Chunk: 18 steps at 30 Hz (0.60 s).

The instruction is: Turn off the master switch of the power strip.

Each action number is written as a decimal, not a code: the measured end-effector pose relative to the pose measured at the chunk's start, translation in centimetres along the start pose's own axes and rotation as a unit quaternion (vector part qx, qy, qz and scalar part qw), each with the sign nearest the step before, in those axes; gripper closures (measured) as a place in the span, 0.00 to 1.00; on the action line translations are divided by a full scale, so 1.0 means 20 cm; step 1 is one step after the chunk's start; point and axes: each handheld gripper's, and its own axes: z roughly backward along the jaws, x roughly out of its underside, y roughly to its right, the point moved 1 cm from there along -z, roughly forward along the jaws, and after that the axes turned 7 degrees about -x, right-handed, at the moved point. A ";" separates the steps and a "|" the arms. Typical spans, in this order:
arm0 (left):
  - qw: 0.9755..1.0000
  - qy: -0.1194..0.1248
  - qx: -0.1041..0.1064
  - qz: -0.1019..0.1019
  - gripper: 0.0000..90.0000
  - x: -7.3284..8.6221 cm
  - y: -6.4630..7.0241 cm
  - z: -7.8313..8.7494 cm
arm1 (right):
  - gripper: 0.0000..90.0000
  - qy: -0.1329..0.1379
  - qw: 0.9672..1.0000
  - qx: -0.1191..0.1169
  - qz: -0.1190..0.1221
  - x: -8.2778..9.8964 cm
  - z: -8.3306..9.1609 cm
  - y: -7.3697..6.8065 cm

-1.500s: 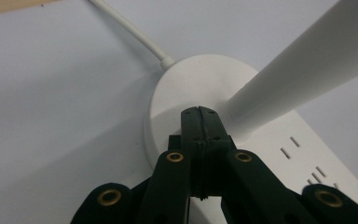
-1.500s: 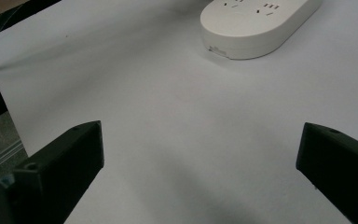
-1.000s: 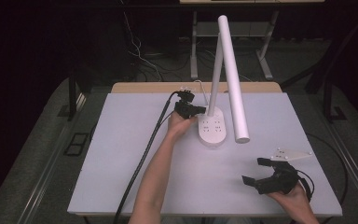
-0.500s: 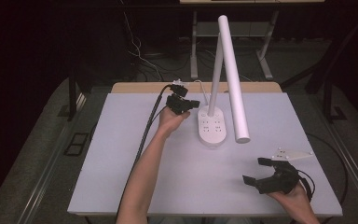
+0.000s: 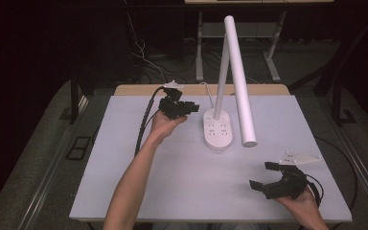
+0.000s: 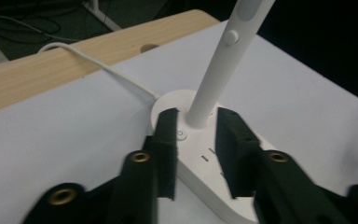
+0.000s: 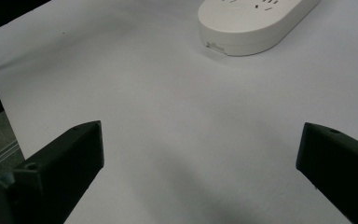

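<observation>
A white desk lamp stands at the back middle of the white table (image 5: 182,182). Its oval base (image 5: 219,129) carries sockets, a slanted stem (image 5: 222,72) rises from it, and a long bar head (image 5: 239,81) hangs forward. My left gripper (image 5: 191,108) hovers just left of the base, a little apart from it. Its jaws have just been opening and hold nothing. In the left gripper view the left gripper (image 6: 196,119) frames the stem (image 6: 223,60) and the base's button (image 6: 180,135). My right gripper (image 5: 260,175) rests at the front right, wide open and empty.
The lamp's white cord (image 6: 98,63) runs from the base over the wooden back strip (image 5: 139,90). A black cable (image 5: 143,124) trails from the left gripper across the table's left side. In the right gripper view the lamp base (image 7: 256,18) lies ahead across bare tabletop.
The left gripper has drawn back and up from the lamp base toward the left, and its jaws have parted. The right gripper has stayed where it was.
</observation>
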 end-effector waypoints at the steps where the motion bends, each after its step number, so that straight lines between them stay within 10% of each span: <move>1: 1.000 0.003 0.002 0.000 0.62 0.00 0.01 0.02 | 0.00 0.000 1.000 -0.001 0.000 0.00 0.00 0.00; 9: 0.998 -0.041 0.008 -0.045 0.03 0.05 0.04 0.15 | 0.00 0.000 1.000 -0.001 0.001 0.00 0.00 0.00; 18: 1.000 -0.005 0.007 -0.024 0.00 0.13 0.04 0.35 | 0.00 0.002 1.000 0.001 0.000 0.00 0.00 0.00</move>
